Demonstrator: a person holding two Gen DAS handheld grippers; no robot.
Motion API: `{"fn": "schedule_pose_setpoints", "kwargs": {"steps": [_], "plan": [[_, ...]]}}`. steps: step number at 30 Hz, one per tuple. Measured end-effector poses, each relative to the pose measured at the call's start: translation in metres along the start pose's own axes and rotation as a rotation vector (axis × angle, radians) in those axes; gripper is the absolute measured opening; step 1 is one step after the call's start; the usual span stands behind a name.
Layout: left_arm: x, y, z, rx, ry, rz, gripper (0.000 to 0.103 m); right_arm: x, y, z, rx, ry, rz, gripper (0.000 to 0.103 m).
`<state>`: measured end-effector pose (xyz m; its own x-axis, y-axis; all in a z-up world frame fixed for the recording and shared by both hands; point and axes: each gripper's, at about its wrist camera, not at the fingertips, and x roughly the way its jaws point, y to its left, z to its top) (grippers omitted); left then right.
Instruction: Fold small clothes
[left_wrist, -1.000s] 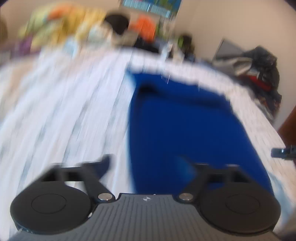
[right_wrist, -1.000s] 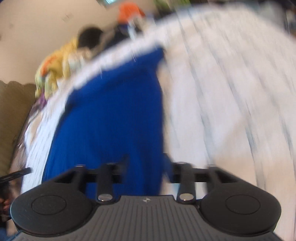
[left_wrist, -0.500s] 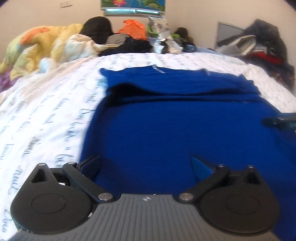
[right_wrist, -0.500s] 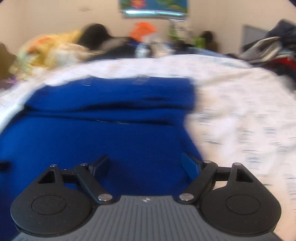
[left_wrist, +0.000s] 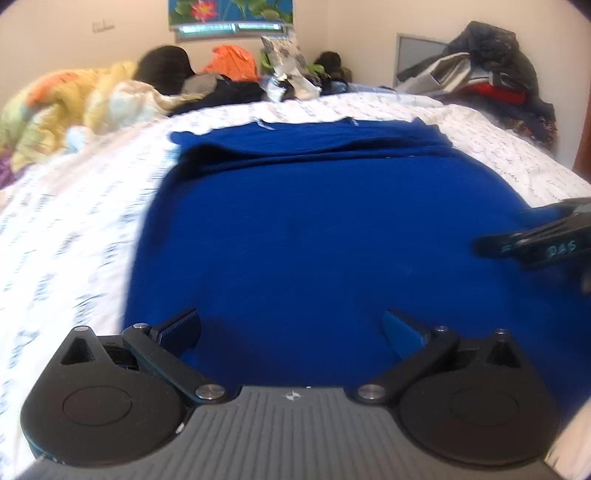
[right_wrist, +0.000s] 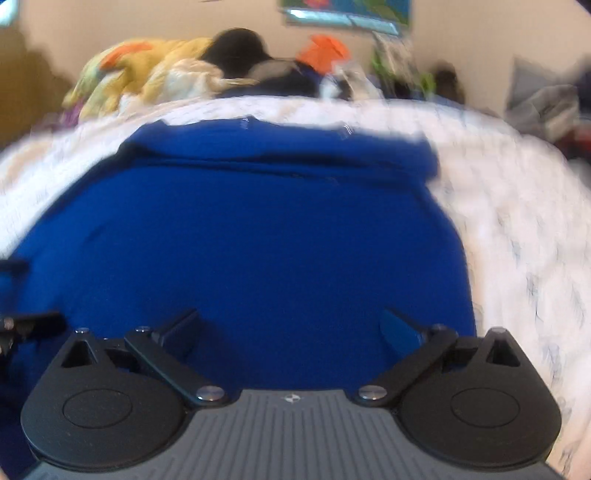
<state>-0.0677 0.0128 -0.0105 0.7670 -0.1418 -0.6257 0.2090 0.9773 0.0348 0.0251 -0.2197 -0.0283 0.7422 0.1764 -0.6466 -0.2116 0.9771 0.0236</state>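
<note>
Compared with half a second ago, closer to the blue garment (left_wrist: 314, 229), which now fills more of both views; less of the white sheet (left_wrist: 70, 236) seen on the left side of the left view. Sharper than one second ago, when both views were smeared by motion. Garment lying flat on the sheet, with a folded band across its far edge. Left border of the garment running just beside the left finger of the left gripper (left_wrist: 291, 328); right border just beside the right finger of the right gripper (right_wrist: 290, 326). Bare sheet on both outer sides and beyond the far edge, up to the pile of bedding and clothes (left_wrist: 92, 99) near the wall. Both grippers spread wide, gripping nothing, low over the near part of the garment; contact with the cloth impossible to tell. Right gripper also visible at the right margin of the left view.
</note>
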Motion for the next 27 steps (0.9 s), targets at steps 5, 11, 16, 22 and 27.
{"fn": "schedule_pose_setpoints", "kwargs": {"steps": [5,11,16,22,27], "plan": [[-0.026,0.000,-0.006,-0.021,0.042,0.035,0.100,-0.019,-0.015,-0.005,0.050,0.067,-0.065,0.103],[-0.042,-0.025,-0.017,-0.006,0.039,-0.087,0.101,-0.044,0.030,-0.025,-0.023,0.088,0.064,0.103],[-0.064,-0.012,-0.048,0.027,0.009,-0.071,0.103,-0.064,0.014,-0.059,-0.073,0.001,0.067,0.103],[-0.089,-0.015,-0.042,0.025,0.009,-0.099,0.097,-0.092,0.028,-0.044,-0.045,0.060,0.042,0.103],[-0.076,-0.021,-0.049,0.062,0.028,-0.106,0.103,-0.076,0.056,-0.056,-0.166,0.089,0.121,0.103]]}}
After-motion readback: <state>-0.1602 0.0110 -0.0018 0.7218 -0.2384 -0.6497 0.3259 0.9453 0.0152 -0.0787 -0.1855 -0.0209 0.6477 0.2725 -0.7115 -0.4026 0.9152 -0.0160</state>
